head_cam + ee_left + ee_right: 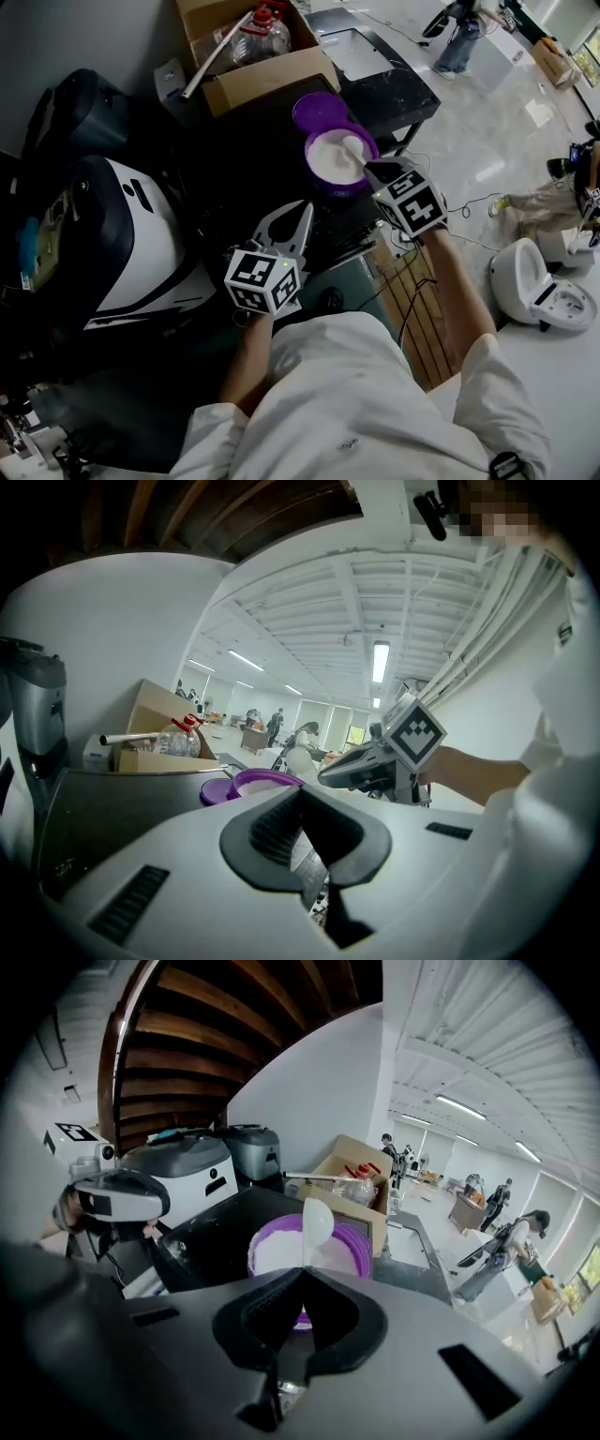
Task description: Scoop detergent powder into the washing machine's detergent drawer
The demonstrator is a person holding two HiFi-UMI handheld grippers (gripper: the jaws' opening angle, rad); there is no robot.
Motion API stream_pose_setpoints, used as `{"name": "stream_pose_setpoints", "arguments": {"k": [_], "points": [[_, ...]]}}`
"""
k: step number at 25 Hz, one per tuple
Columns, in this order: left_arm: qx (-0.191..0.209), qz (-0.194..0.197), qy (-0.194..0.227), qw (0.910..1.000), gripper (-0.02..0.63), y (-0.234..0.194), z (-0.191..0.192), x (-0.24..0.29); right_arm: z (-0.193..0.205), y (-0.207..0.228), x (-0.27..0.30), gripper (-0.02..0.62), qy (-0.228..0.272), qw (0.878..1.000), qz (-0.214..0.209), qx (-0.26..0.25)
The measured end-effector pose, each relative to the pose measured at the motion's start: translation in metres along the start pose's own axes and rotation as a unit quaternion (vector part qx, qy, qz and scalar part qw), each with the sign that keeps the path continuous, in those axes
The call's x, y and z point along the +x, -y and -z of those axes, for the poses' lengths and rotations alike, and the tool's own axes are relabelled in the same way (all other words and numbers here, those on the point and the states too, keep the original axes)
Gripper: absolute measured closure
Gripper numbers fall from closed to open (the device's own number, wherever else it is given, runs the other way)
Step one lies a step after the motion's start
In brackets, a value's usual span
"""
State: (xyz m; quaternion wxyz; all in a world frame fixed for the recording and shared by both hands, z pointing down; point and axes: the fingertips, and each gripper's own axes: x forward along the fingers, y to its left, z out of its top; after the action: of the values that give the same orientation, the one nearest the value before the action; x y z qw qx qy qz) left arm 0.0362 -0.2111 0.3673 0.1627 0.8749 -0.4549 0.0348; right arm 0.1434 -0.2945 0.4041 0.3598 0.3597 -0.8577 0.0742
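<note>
A purple tub [330, 178] of white detergent powder stands open on the dark tabletop, with its purple lid [317, 111] lying just behind it. My right gripper [371, 170] is shut on the handle of a white scoop [353, 147], whose bowl hangs over the powder. In the right gripper view the scoop [317, 1221] stands upright above the tub [354, 1246], gripped at the jaw tips [302, 1277]. My left gripper [302, 212] hovers shut and empty in front of the tub, its jaws [300, 794] closed together. The white washing machine [131, 239] sits to the left; no drawer shows.
A cardboard box [267, 75] with a plastic bottle [264, 30] stands behind the tub. A dark appliance [80, 112] sits at far left. A black stand [389, 89] is behind on the right. Cables and a white device [548, 286] lie on the floor at right.
</note>
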Motion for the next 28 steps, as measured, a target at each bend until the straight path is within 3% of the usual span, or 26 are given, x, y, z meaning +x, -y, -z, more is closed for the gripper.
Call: {"name": "stream_pose_setpoints", "arguments": {"k": [13, 19, 28], "points": [[-0.005, -0.027, 0.005, 0.9996, 0.591, -0.007, -0.001, -0.004, -0.001, 0.008, 0.037, 0.588, -0.102, 0.988, -0.010, -0.113], [-0.007, -0.033, 0.009, 0.9994, 0.591, -0.006, -0.002, -0.005, 0.003, 0.016, 0.047, 0.588, -0.152, 0.967, 0.025, -0.202], [-0.012, -0.039, 0.009, 0.9991, 0.591, -0.006, 0.001, -0.006, 0.010, 0.025, 0.065, 0.588, -0.200, 0.944, 0.028, -0.260]]}}
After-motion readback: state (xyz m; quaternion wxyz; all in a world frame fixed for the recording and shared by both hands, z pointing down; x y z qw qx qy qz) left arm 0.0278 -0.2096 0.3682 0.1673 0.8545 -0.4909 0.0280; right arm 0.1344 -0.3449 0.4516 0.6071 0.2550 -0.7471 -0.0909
